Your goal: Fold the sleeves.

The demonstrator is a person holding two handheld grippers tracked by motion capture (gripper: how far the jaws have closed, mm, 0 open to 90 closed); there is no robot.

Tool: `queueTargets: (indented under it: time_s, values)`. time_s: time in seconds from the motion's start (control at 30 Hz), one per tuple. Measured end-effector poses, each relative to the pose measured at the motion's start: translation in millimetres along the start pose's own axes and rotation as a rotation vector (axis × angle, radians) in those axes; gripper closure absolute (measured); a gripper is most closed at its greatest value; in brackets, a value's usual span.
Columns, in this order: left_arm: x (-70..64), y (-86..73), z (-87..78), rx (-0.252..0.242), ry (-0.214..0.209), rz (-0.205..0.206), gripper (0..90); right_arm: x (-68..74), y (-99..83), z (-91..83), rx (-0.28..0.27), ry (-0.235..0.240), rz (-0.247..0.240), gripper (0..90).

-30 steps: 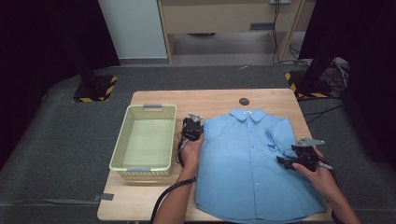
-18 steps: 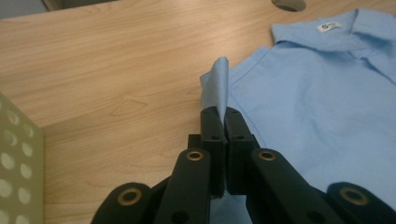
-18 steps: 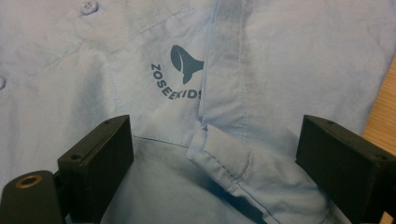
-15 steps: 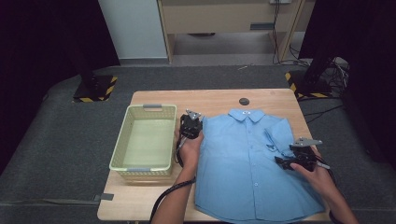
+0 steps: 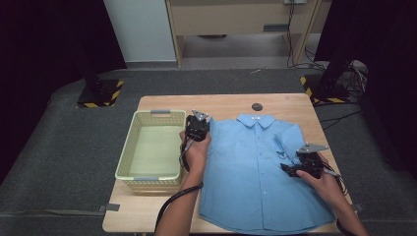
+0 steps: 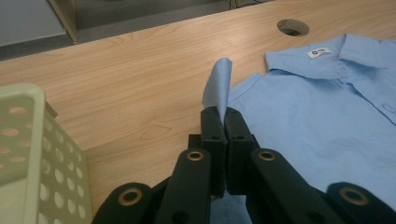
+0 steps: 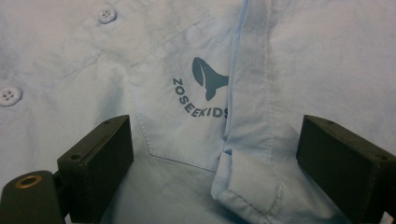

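Here the bench [image 5: 231, 104] carries the blue shirt [image 5: 255, 172] flat, beside the basket [image 5: 129, 169]. Left claw [image 6: 223, 122] pinches the sleeve edge [image 6: 218, 84], probably for folding. Right claw [image 7: 212, 154] hovers spread over the folded cuff [image 7: 247, 186].

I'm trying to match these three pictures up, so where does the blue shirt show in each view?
High view: blue shirt lies flat on the table's right half, beside the basket.
Left gripper view: at right, its sleeve edge pinched in the shut left tongs.
Right gripper view: up close, whale-logo pocket between the open right tongs.
Shared landmark: the collar, in the high and left gripper views.
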State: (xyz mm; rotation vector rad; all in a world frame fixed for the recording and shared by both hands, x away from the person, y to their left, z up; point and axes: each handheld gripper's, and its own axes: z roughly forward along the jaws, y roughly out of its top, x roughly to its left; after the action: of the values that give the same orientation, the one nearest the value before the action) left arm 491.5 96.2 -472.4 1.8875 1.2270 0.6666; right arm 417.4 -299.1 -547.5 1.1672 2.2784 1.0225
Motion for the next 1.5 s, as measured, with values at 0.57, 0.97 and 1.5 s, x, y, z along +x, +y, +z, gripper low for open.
queueTargets:
  time_s: [0.57, 0.97, 1.5]
  values:
    - [-36.7, -1.6, 21.3, 0.089, -0.091, 0.071, 88.7, 4.1, 2.3, 2.6, 0.001, 0.011, -0.007, 10.8]
    - [-61.6, -7.3, 33.9, 0.133, -0.165, 0.074, 65.0, 4.0, 2.4, 2.5, 0.002, 0.013, -0.007, 10.7]
    - [-72.2, -2.3, 5.2, 0.09, -0.221, 0.09, 41.2, 3.7, 2.8, 2.9, 0.006, 0.018, -0.003, 9.0]
